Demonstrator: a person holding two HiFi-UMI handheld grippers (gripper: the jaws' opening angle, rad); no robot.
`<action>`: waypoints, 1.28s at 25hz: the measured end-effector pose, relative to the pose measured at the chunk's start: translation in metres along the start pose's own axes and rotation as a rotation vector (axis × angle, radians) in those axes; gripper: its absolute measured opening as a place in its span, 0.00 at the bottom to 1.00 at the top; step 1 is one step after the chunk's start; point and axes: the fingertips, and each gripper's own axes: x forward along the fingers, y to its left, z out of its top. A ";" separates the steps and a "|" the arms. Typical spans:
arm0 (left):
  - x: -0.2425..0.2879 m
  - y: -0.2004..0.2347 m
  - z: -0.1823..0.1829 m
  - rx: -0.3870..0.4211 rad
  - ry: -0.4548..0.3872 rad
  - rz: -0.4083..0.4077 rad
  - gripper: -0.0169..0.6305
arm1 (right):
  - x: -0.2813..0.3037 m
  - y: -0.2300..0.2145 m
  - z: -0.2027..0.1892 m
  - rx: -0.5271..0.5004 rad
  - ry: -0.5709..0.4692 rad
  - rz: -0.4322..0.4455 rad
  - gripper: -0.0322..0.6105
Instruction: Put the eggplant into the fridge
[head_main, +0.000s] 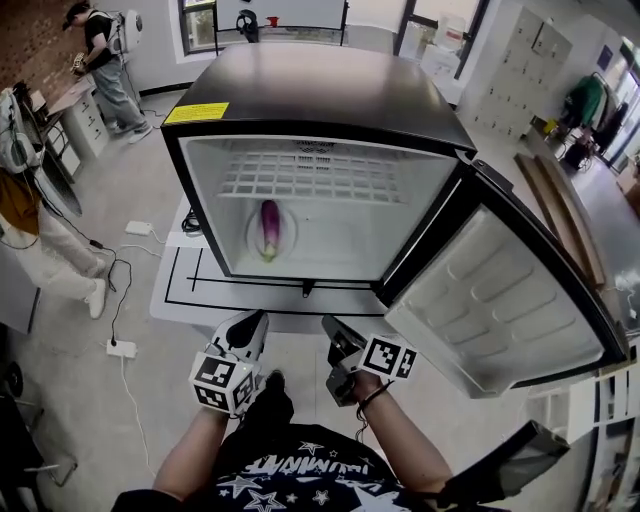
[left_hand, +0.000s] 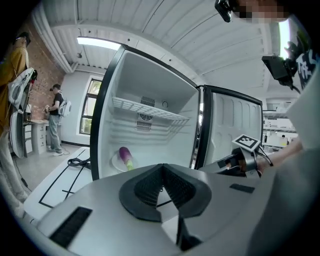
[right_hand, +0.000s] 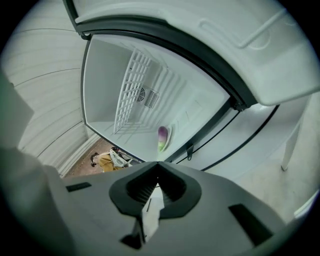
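Your left grey two-jaw gripper (head_main: 256, 322) sits at 7 o'clock from the centre of the head view, with its jaws pointing toward 1 o'clock. Your right grey two-jaw gripper (head_main: 330, 326) sits at 5 o'clock, with its jaws pointing toward 11 o'clock. The two tips are near each other but not touching. On each gripper the jaws are closed tip to tip, with nothing between them. The left marker cube (head_main: 225, 383) and right marker cube (head_main: 388, 356) sit at the wrist ends. Your bare left forearm (head_main: 190, 455) and bare right forearm (head_main: 405, 445) run back toward 6 o'clock.

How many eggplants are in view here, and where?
1. The eggplant lies on a white plate on the floor of the open fridge, below the wire shelf. No other shows; none seems hidden.
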 end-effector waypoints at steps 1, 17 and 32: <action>-0.005 -0.006 -0.002 0.001 0.001 0.001 0.04 | -0.008 0.000 -0.005 0.003 0.000 -0.002 0.06; -0.080 -0.078 -0.031 -0.006 -0.005 0.041 0.04 | -0.100 0.017 -0.060 -0.007 0.041 0.056 0.06; -0.139 -0.110 -0.034 -0.005 -0.011 0.129 0.04 | -0.121 0.033 -0.108 -0.023 0.135 0.133 0.06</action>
